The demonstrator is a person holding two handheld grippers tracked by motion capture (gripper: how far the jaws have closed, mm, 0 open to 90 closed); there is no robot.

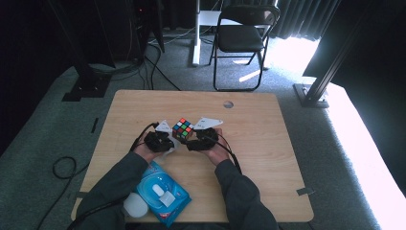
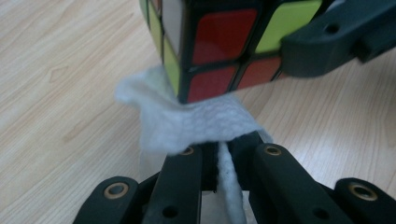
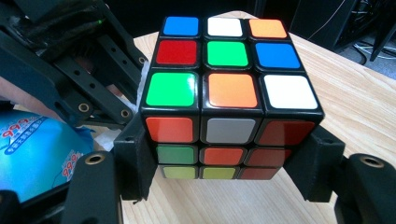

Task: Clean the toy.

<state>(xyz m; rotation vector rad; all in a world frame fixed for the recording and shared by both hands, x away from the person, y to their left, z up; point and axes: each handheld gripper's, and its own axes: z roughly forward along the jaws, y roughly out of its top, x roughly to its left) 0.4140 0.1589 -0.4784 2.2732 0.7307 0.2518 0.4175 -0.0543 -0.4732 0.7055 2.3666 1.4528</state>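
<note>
A scrambled Rubik's cube (image 1: 183,129) is held at the middle of the wooden table (image 1: 268,158). My right gripper (image 3: 224,163) is shut on the cube (image 3: 229,88), one jaw on each side of its lower layers. My left gripper (image 2: 223,156) is shut on a white wipe (image 2: 187,123). The wipe folds over the jaw tips and presses against the bottom corner of the cube (image 2: 219,51). In the high view the left gripper (image 1: 170,142) and right gripper (image 1: 190,138) meet at the cube from either side, and the wipe (image 1: 169,152) hangs below the left one.
A blue pack of wet wipes (image 1: 163,191) lies at the near edge under the left forearm, with a white rounded object (image 1: 135,205) beside it. A hole (image 1: 228,104) sits in the table's far side. A folding chair (image 1: 242,38) stands beyond the table.
</note>
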